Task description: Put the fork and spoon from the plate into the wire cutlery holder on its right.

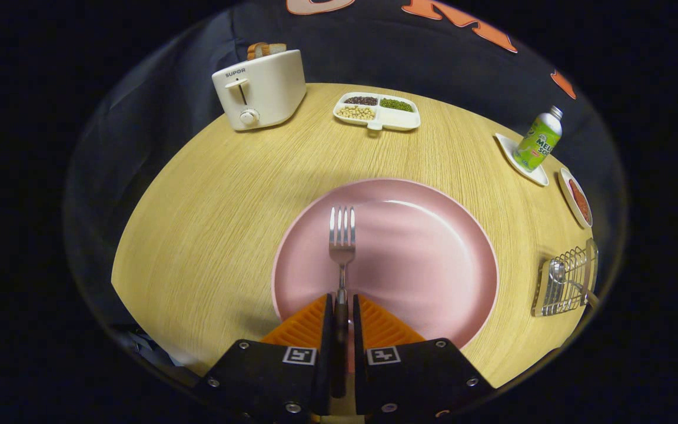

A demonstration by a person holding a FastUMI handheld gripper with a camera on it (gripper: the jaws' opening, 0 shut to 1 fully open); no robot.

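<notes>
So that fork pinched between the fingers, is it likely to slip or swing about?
The fork looks like polished metal, so probably stiff but rather slick. The gripper is shut on its thin handle only, tines reaching out over the pink plate, so it might pivot or droop if the hold loosens.

The plate [409,259] is plain pale pink, and the fork [342,241] clamped between the two fingers of the gripper [341,309] over it is shiny silver. The table [221,206] under the plate is light yellow wood with fine grain lines. Beyond the plate are a cream toaster [261,88] and a white divided tray [377,112] of dark, green and beige grains; right of the plate, a green bottle [539,140] and a silvery wire cutlery holder [565,281].
</notes>
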